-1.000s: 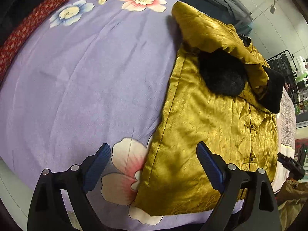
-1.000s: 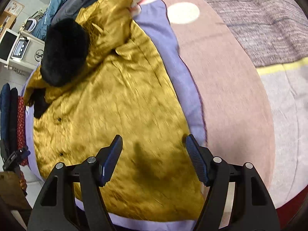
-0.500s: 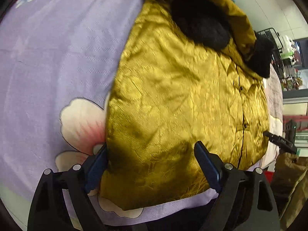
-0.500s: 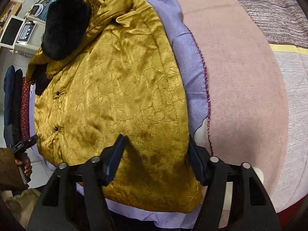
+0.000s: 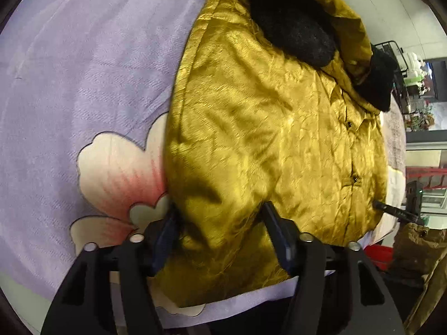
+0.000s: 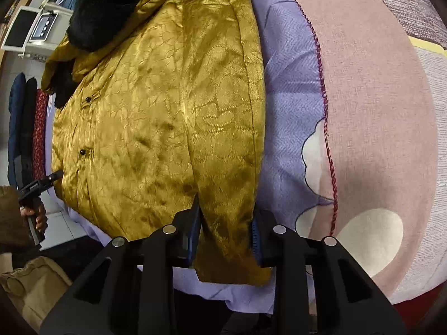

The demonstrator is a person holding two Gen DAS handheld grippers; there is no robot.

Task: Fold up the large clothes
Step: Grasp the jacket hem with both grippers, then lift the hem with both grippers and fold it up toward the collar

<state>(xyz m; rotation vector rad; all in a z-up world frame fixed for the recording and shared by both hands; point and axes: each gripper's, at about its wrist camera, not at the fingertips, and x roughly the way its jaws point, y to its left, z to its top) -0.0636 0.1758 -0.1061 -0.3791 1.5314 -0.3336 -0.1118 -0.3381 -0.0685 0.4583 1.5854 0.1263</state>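
A golden satin jacket (image 5: 279, 128) with a black fur collar (image 5: 296, 30) lies flat on a purple flowered blanket (image 5: 83, 69). My left gripper (image 5: 220, 236) points down at the jacket's near left corner. Its jaws are closing, fabric humps up between them, and the pads are not clamped on it. In the right wrist view the jacket (image 6: 156, 117) fills the left half. My right gripper (image 6: 226, 237) is at the near right corner. Its jaws are closing, and both pads press a narrow strip of hem.
A pink blanket (image 6: 374, 111) spreads to the right of the purple blanket (image 6: 290, 89). A person's hand (image 6: 37, 215) holds a gripper handle at the far left. White devices with screens (image 6: 22, 30) stand beyond the bed. A red tub (image 5: 377, 254) sits on the floor.
Both grippers came down onto the jacket's near corners and their jaws narrowed. Fabric now bunches between the left fingers, and the right fingers have closed on the hem.
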